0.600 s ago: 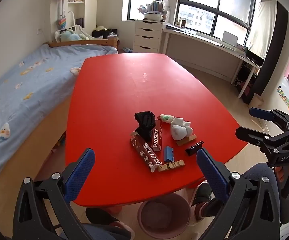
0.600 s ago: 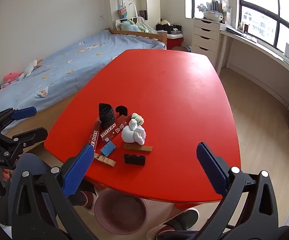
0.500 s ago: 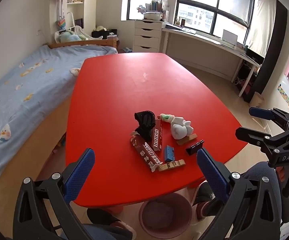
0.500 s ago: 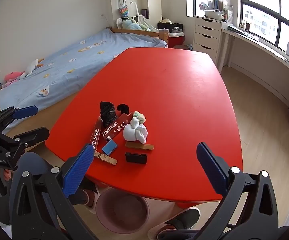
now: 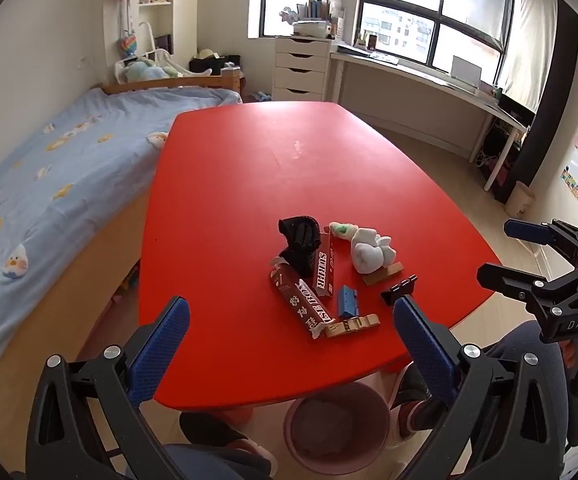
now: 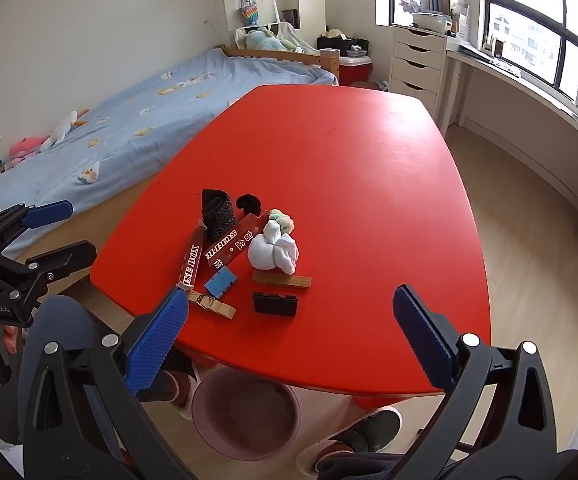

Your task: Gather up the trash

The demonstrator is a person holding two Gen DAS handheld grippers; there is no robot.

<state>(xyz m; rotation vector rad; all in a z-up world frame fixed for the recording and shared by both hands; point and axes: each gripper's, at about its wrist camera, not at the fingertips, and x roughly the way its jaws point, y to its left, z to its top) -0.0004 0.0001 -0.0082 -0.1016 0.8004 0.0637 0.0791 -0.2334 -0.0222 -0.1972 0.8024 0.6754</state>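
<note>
While both claws hang back off the near edge of the red tabletop, nothing has been picked up yet, so this looks like the opening approach. The left claw is spread wide with nothing between its fingers, and it sits low, just short of the litter. Moving left to right across the pile: a long brown snack wrapper, a crumpled black scrap, a red wrapper, a small blue piece with a wooden clothespin just in front of it, a wad of white tissue resting against a wooden strip, and a black binder clip. All of it sits bunched near the front of the tabletop. The right claw is equally wide apart and holds nothing. Under the near edge waits a pink bin. Next, I'd say, one claw has to drop over a single piece, most likely a wrapper or the tissue, close, and carry it down to that bin.
</note>
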